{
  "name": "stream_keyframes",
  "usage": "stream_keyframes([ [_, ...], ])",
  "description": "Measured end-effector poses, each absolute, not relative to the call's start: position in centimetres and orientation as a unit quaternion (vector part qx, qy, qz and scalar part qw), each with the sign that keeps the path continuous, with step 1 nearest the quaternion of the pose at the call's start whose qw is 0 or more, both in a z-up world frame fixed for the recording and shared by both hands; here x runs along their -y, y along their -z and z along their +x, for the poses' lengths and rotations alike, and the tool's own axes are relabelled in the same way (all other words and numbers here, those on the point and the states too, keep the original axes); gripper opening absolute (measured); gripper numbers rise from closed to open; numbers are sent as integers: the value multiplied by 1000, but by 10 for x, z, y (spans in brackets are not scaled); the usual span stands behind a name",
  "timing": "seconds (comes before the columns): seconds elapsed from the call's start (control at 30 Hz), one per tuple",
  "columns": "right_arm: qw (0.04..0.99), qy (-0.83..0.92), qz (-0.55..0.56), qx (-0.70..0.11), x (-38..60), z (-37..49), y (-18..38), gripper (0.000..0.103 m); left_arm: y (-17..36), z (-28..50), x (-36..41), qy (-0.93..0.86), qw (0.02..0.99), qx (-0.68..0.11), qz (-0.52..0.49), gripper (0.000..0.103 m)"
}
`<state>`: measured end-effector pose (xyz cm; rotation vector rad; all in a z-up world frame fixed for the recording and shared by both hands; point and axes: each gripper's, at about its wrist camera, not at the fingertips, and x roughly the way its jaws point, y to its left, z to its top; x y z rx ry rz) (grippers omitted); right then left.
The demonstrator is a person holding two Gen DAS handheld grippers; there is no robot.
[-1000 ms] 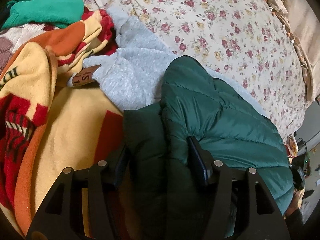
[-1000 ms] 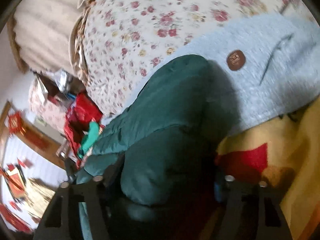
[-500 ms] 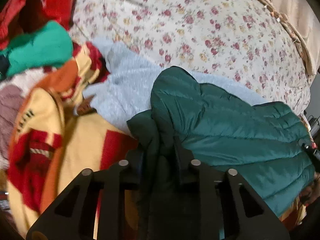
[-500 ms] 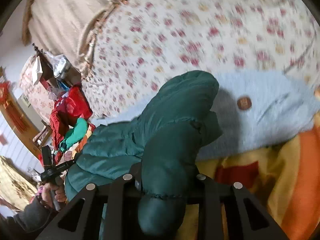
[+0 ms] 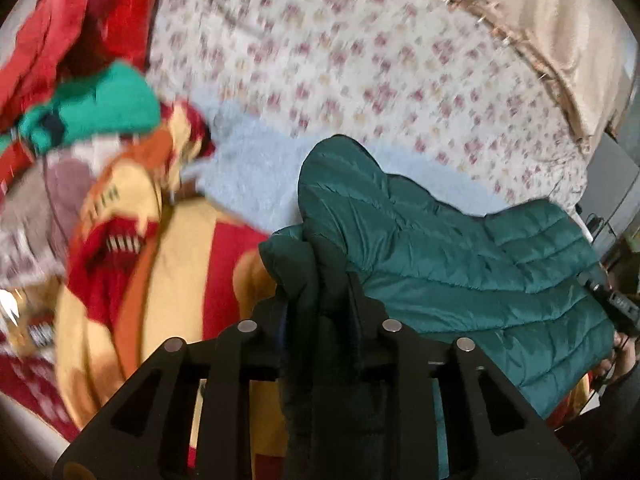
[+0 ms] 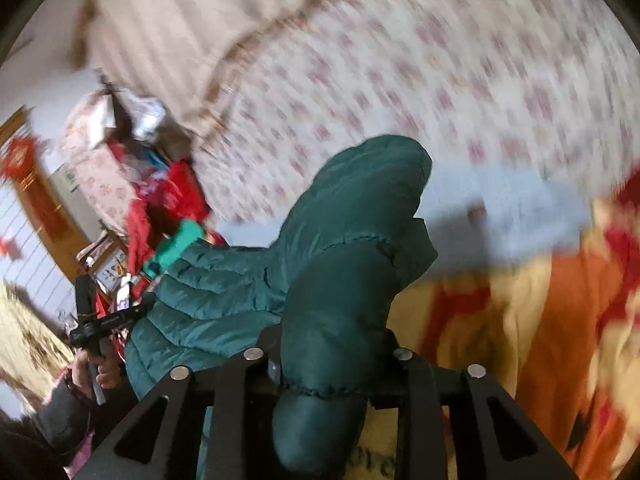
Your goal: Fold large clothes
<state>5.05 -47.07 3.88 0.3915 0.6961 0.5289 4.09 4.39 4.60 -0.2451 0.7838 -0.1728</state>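
Observation:
A dark green quilted puffer jacket (image 5: 460, 264) is stretched between my two grippers above the bed. My left gripper (image 5: 318, 300) is shut on one edge of the jacket, with dark fabric bunched between the fingers. My right gripper (image 6: 330, 344) is shut on the other edge of the jacket (image 6: 340, 264), which hangs over the jaws. A rounded fold of the jacket points toward the floral bed cover. The fingertips of both grippers are hidden by fabric.
A pale blue fleece garment (image 5: 248, 176) lies under the jacket on a floral bed cover (image 5: 380, 64). A yellow, red and orange blanket (image 5: 168, 264) lies beside it. Red and teal clothes (image 5: 92, 116) are piled at the left. The other gripper's handle (image 6: 100, 320) shows in the right wrist view.
Both grippers have closed on the jacket and lifted it away from the bed. The jacket now hangs raised and stretched between them, and the views have pulled back.

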Motion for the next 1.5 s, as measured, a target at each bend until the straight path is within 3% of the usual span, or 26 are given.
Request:
stream_keyframes([
  [0.07, 852, -216, 206, -430, 475, 69, 1, 46, -17, 50, -46, 67, 900, -413, -120, 45],
  [0.1, 840, -201, 220, -455, 479, 72, 13, 58, -13, 48, -51, 65, 901, -407, -132, 56],
  [0.23, 845, -159, 275, -431, 504, 55, 1, 61, -31, 37, -65, 57, 912, -378, -146, 60],
  [0.37, 894, -67, 273, -348, 519, 12, -42, 61, -60, 21, -67, 1, 938, -329, -107, 62],
  [0.57, 959, -73, 117, -246, 449, -4, -94, 66, -89, 18, -21, 39, 953, -291, -71, 77],
  [0.6, 960, -79, 102, -248, 437, 3, -92, 72, -85, 24, -10, 41, 952, -296, -61, 77],
  [0.63, 957, -78, 100, -262, 431, 14, -87, 81, -78, 30, -3, 37, 950, -306, -51, 79],
  [0.7, 941, -54, 107, -318, 423, 41, -62, 83, -50, 53, 8, 23, 932, -360, -34, 79],
  [0.77, 897, -36, 93, -430, 413, 74, -20, 87, -11, 72, 9, 20, 903, -426, -40, 87],
  [0.83, 896, -36, 81, -436, 407, 82, -4, 103, -1, 74, -7, 35, 898, -425, -108, 92],
  [1.0, 897, -34, 73, -435, 405, 87, -5, 103, -3, 76, -8, 41, 897, -428, -103, 93],
  [1.13, 893, -20, 79, -442, 402, 85, -5, 103, -5, 76, 2, 16, 901, -430, -59, 103],
  [1.37, 891, -22, 93, -444, 407, 84, -3, 103, -12, 66, 29, -38, 918, -390, 61, 103],
  [1.5, 899, -11, 76, -432, 402, 81, -6, 103, -11, 62, 28, -57, 923, -373, 67, 103],
])
